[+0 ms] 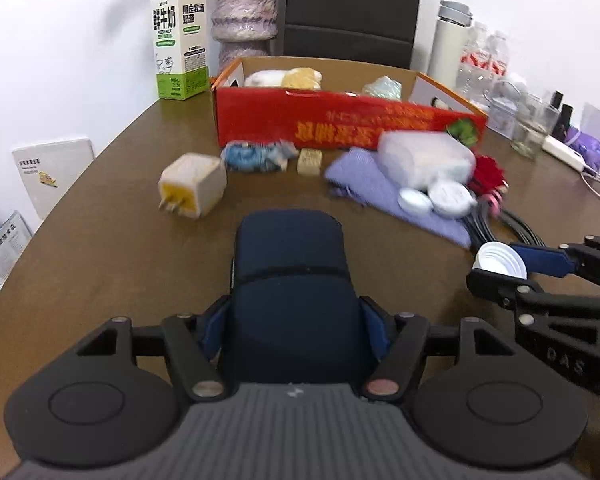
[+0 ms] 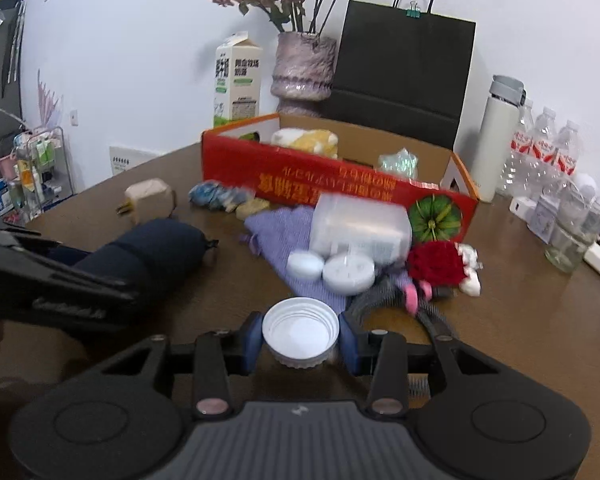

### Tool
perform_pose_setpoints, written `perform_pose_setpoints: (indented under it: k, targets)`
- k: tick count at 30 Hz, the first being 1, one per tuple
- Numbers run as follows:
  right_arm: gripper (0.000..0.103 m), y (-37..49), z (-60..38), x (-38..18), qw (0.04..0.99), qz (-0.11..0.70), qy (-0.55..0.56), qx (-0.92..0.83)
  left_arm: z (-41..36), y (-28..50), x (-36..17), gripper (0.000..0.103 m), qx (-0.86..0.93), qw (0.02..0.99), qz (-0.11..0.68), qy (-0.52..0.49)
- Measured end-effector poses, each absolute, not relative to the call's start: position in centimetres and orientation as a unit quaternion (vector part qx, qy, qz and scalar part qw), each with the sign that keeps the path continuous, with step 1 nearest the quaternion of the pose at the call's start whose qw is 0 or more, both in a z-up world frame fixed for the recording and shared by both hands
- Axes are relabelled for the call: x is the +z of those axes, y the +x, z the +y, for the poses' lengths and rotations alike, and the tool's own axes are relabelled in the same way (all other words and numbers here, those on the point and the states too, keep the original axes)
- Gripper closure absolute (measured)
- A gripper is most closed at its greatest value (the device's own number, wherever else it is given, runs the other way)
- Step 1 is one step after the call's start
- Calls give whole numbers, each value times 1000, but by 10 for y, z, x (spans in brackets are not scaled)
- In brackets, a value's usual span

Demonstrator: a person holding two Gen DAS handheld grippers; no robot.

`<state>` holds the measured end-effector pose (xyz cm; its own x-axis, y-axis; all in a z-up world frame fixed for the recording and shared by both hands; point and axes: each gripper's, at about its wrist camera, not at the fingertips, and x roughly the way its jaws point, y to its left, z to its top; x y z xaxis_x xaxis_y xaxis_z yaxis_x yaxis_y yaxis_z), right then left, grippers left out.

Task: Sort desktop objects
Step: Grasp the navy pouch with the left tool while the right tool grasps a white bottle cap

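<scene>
My left gripper [image 1: 296, 324] is shut on a dark navy rolled pouch [image 1: 290, 280] above the brown table; the pouch also shows in the right wrist view [image 2: 148, 256]. My right gripper [image 2: 300, 338] is shut on a white screw lid [image 2: 300, 330], open side up; it also shows in the left wrist view [image 1: 500, 260]. The red open box [image 1: 340, 120] [image 2: 332, 184] stands beyond, with soft toys inside. In front of it lie a beige plug adapter [image 1: 192, 184], a blue packet [image 1: 256, 156], a purple cloth [image 2: 284, 232], a clear plastic box [image 2: 360, 228], two round white tins [image 2: 332, 270] and a red flower [image 2: 436, 262].
A milk carton [image 1: 180, 40], a vase [image 1: 244, 12] and a black bag [image 2: 404, 68] stand behind the box. A white flask [image 2: 498, 136], water bottles [image 2: 548, 152], a glass jar [image 2: 572, 236] and a power strip [image 1: 564, 152] crowd the right. Black cables [image 1: 500, 220] lie by the cloth.
</scene>
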<state>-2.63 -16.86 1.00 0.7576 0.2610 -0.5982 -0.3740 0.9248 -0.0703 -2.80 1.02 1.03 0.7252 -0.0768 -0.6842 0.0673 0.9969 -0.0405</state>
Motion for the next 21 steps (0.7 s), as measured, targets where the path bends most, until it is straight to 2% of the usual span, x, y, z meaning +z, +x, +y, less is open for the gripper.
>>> perform_pose_setpoints:
  k: [6, 11, 16, 21]
  targets:
    - [64, -52, -188, 2, 923, 341, -31, 172, 1, -74, 11, 34, -55, 927, 371, -12]
    - [64, -73, -192, 1, 926, 340, -43, 160, -9, -95, 9, 32, -54, 928, 369, 7]
    - [61, -91, -195, 1, 928, 336, -58, 153, -14, -103, 11, 15, -59, 931, 361, 4]
    - [53, -96, -196, 0, 929, 332, -57, 151, -10, -92, 10, 14, -51, 933, 357, -1]
